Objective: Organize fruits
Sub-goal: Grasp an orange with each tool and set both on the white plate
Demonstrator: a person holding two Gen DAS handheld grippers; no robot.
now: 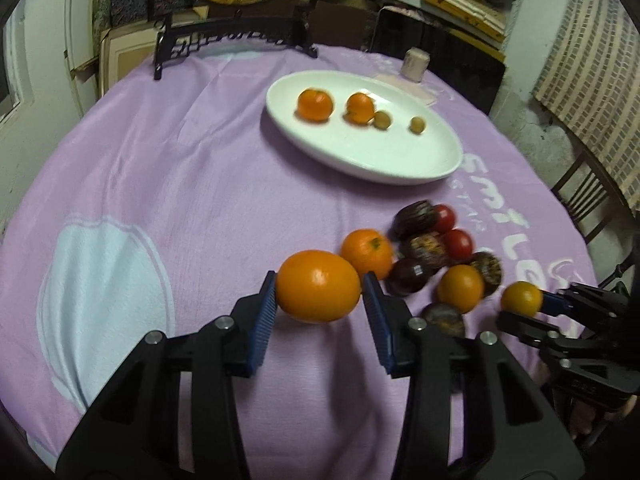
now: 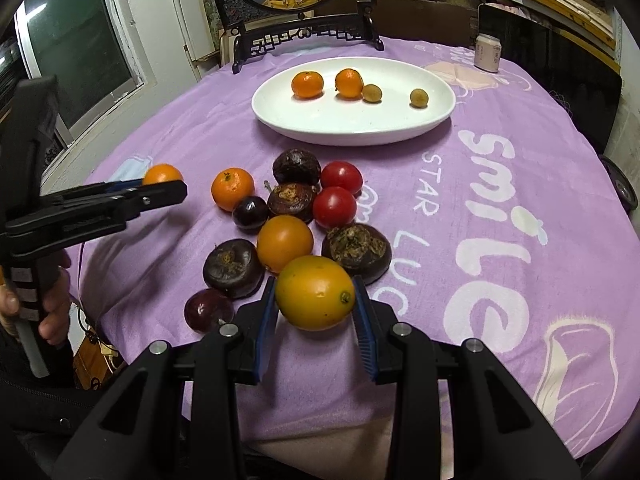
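My left claw (image 1: 320, 288) grips one smooth orange (image 1: 318, 286), my right claw (image 2: 315, 300) another (image 2: 315, 298), both above the purple cloth worktop (image 2: 500, 128). I should squeeze lightly across the round waxy skins and carry them level to the glossy white plate (image 2: 400, 128) far across

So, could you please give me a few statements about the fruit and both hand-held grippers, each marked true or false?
1. The left hand-held gripper holds an orange fruit. True.
2. The right hand-held gripper is empty. False: it grips a yellow-orange fruit.
3. The white plate holds two oranges and two small tan fruits. True.
4. Two red tomatoes lie on the plate. False: the tomatoes sit on the purple cloth among the pile.
5. The plate holds dark fruits. False: all dark fruits are on the cloth.
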